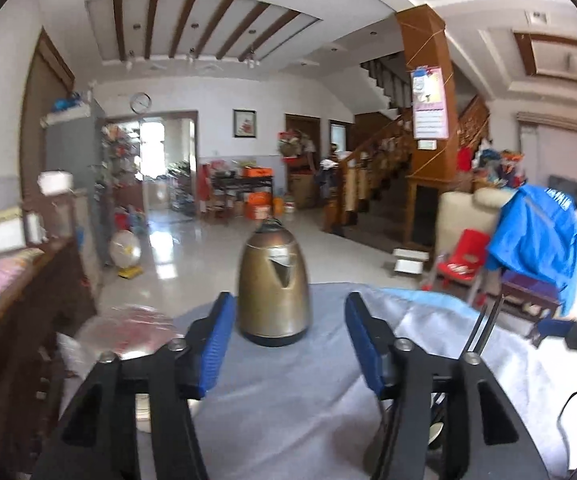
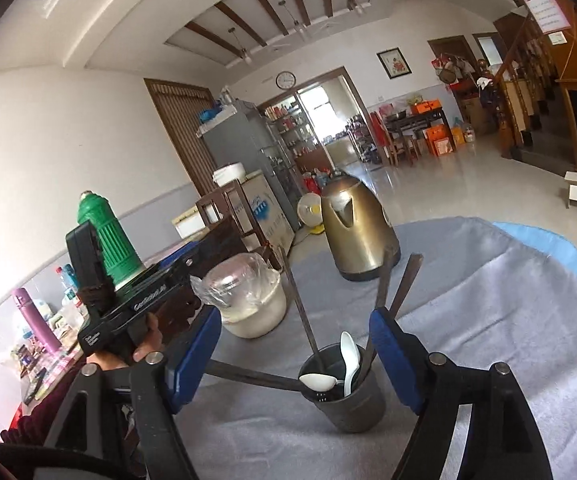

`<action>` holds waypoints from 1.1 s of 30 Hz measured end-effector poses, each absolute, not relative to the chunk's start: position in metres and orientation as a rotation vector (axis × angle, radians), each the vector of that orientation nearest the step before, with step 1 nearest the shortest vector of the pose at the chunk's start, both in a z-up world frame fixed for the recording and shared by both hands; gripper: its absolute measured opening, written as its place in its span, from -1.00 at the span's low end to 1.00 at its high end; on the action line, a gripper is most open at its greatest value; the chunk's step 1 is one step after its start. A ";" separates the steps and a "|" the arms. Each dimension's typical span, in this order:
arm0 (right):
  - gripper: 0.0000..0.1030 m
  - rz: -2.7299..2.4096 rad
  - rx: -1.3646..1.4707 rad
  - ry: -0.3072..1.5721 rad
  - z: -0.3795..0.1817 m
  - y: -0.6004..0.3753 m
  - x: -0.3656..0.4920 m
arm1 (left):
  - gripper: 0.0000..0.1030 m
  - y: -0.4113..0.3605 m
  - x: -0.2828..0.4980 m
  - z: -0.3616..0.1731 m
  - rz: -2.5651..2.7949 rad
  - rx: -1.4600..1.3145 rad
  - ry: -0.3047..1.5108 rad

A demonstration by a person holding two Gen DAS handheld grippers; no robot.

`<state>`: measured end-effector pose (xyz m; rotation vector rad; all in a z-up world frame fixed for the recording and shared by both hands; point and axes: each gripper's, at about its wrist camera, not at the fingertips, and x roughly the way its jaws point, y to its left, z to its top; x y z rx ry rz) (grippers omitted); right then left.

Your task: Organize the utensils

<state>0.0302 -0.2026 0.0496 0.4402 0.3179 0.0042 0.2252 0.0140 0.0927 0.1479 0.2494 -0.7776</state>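
In the right wrist view a dark grey utensil cup (image 2: 346, 404) stands on the grey cloth between my right fingers. It holds a white spoon (image 2: 349, 354), a metal spoon (image 2: 317, 381) lying across the rim, and several dark chopsticks (image 2: 384, 284) leaning outward. My right gripper (image 2: 294, 356) is open and empty, just above the cup. My left gripper (image 1: 288, 344) is open and empty, pointing at the kettle. Thin chopstick tips (image 1: 484, 328) show at the right of the left wrist view.
A brass-coloured kettle (image 1: 274, 286) stands at the table's far edge, also in the right wrist view (image 2: 358, 232). A white pot with a plastic-covered lid (image 2: 248, 300) sits left of the cup. The left hand-held unit (image 2: 128, 300) is at the left. A green thermos (image 2: 108, 236) stands behind.
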 end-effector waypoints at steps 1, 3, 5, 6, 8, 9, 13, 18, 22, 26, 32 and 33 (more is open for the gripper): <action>0.55 0.000 0.438 0.305 0.053 -0.203 0.023 | 0.28 0.016 0.221 0.095 -0.754 0.164 0.241; 0.55 0.002 0.439 0.290 0.059 -0.204 0.014 | 0.34 0.022 0.209 0.102 -0.705 0.194 0.231; 0.55 -0.002 0.439 0.275 0.064 -0.202 0.003 | 0.38 0.027 0.196 0.109 -0.637 0.227 0.234; 0.55 -0.005 0.437 0.271 0.068 -0.200 -0.002 | 0.42 0.029 0.190 0.111 -0.604 0.242 0.241; 0.55 -0.013 0.436 0.257 0.073 -0.200 -0.013 | 0.55 0.033 0.177 0.116 -0.547 0.261 0.251; 0.55 -0.019 0.435 0.256 0.074 -0.200 -0.018 | 0.56 0.036 0.170 0.118 -0.522 0.265 0.249; 0.55 -0.031 0.429 0.255 0.079 -0.199 -0.034 | 0.59 0.043 0.138 0.123 -0.437 0.306 0.249; 0.55 -0.039 0.438 0.247 0.084 -0.199 -0.056 | 0.67 0.048 0.097 0.132 -0.376 0.324 0.244; 0.55 -0.047 0.421 0.243 0.087 -0.195 -0.073 | 0.73 0.047 0.068 0.138 -0.335 0.329 0.240; 0.55 -0.051 0.399 0.249 0.088 -0.191 -0.089 | 0.74 0.045 0.043 0.146 -0.306 0.331 0.237; 0.55 -0.067 0.389 0.264 0.087 -0.195 -0.111 | 0.82 0.038 0.012 0.154 -0.270 0.326 0.228; 0.55 -0.070 0.388 0.270 0.087 -0.197 -0.113 | 0.82 0.036 0.009 0.155 -0.267 0.327 0.232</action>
